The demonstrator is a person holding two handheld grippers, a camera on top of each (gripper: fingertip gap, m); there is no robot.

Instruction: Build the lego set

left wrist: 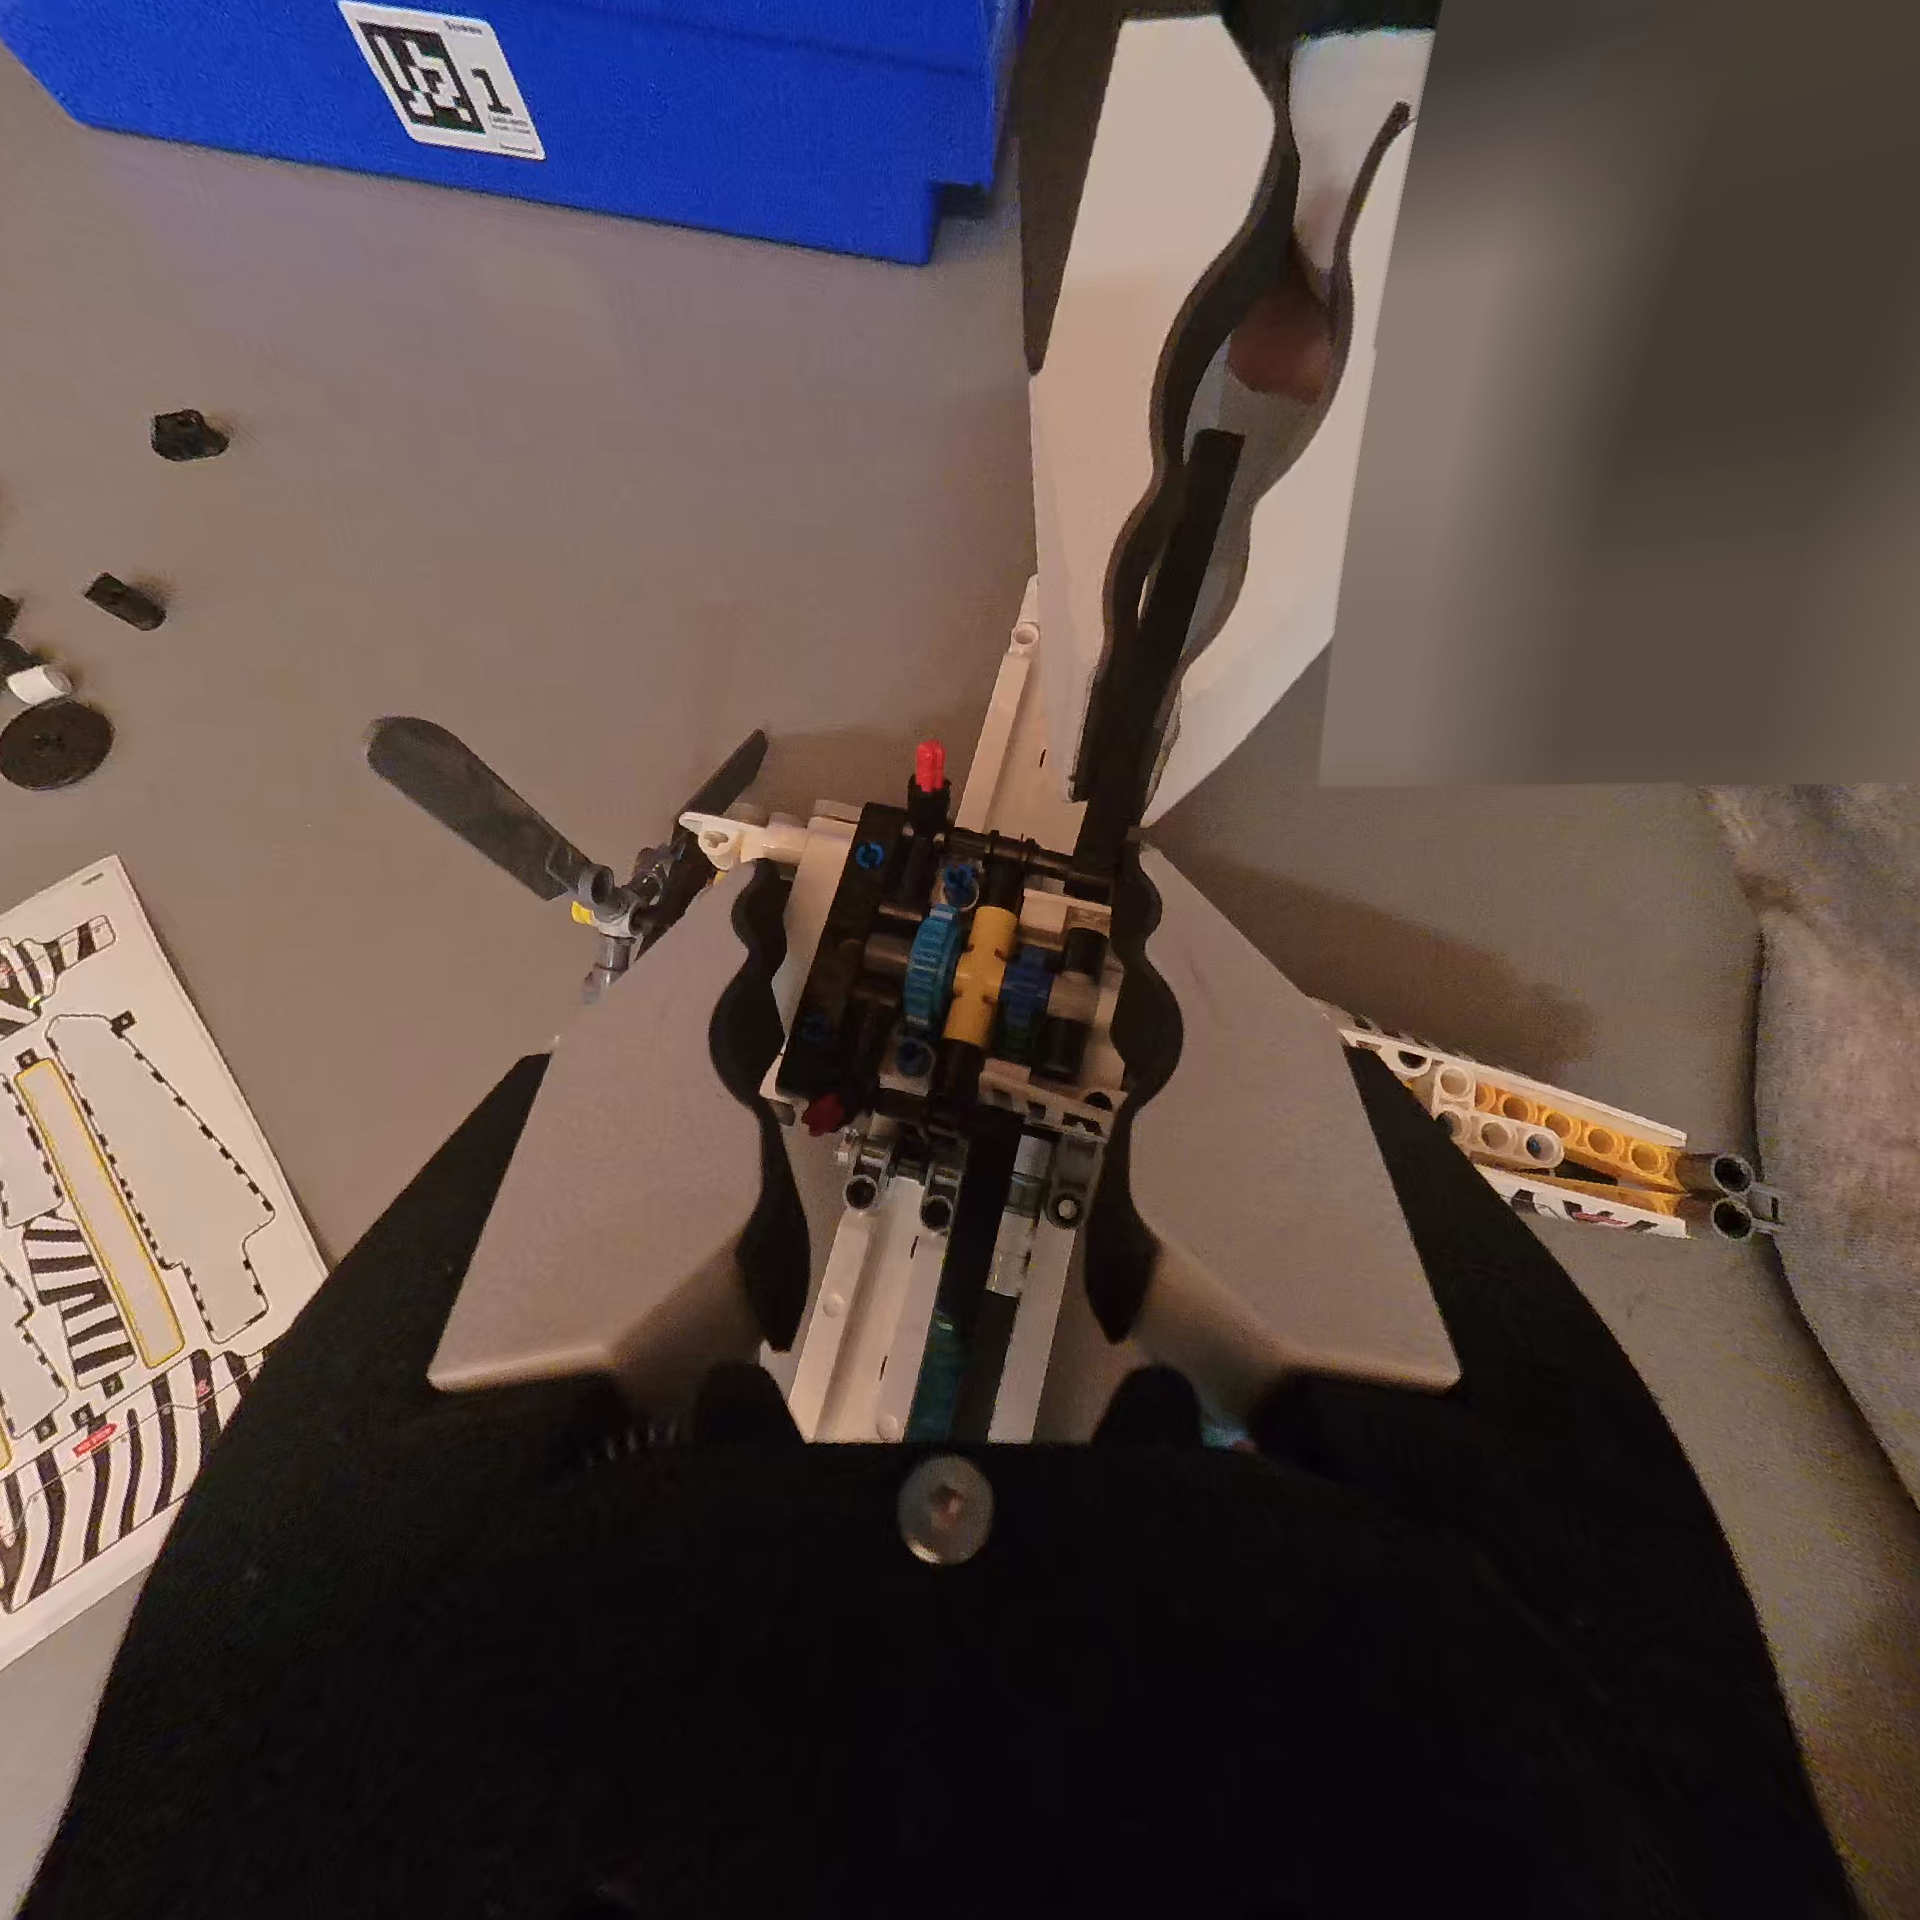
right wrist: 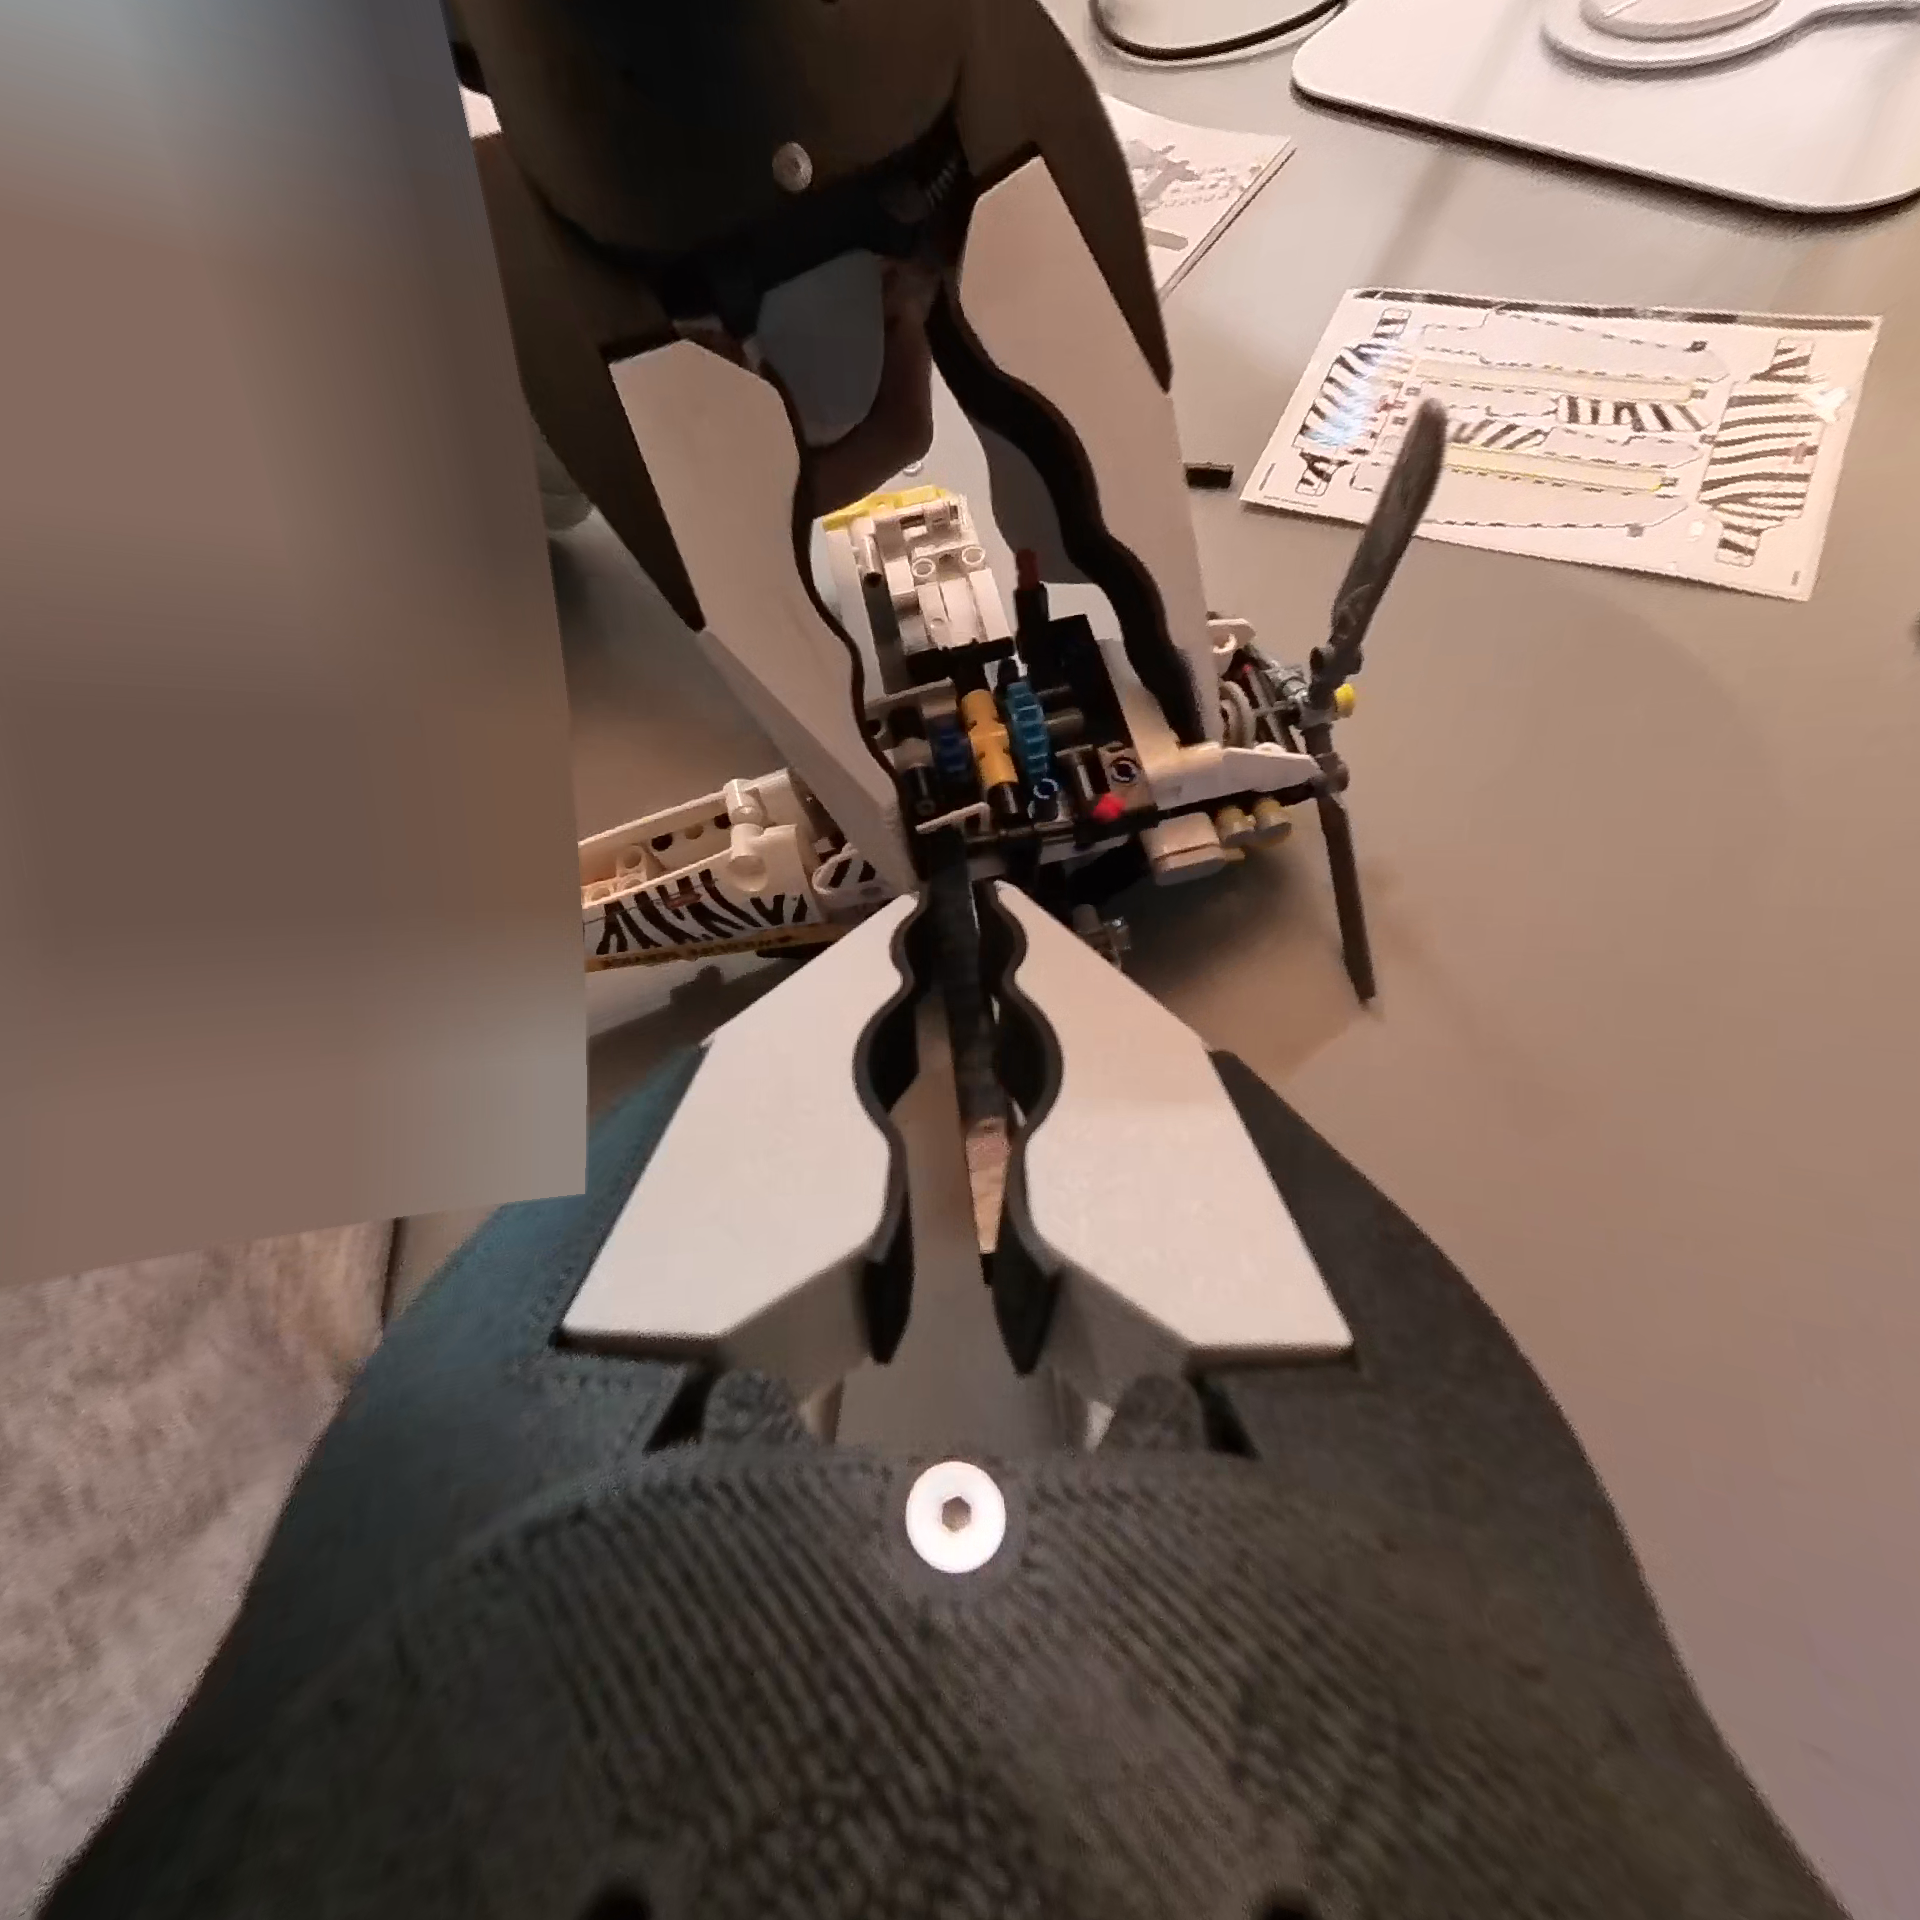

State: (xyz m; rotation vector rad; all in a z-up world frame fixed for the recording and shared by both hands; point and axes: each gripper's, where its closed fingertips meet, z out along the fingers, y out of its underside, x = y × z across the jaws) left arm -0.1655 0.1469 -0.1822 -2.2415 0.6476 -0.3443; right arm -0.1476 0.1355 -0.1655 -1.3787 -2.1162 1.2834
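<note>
My left gripper (left wrist: 940, 997) clamps the plane (left wrist: 966, 987); my right gripper (right wrist: 961, 935) pinches a black beam (right wrist: 961, 977) onto it. Skewed pressure could pop the gears (left wrist: 925, 971) just ahead.

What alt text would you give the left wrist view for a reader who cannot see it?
The left tool clamps a half-built lego plane by its gear-filled body on a grey table, while the right tool brings a long black beam to its far edge. A sticker sheet, loose black parts and a blue bin lie left.
</note>
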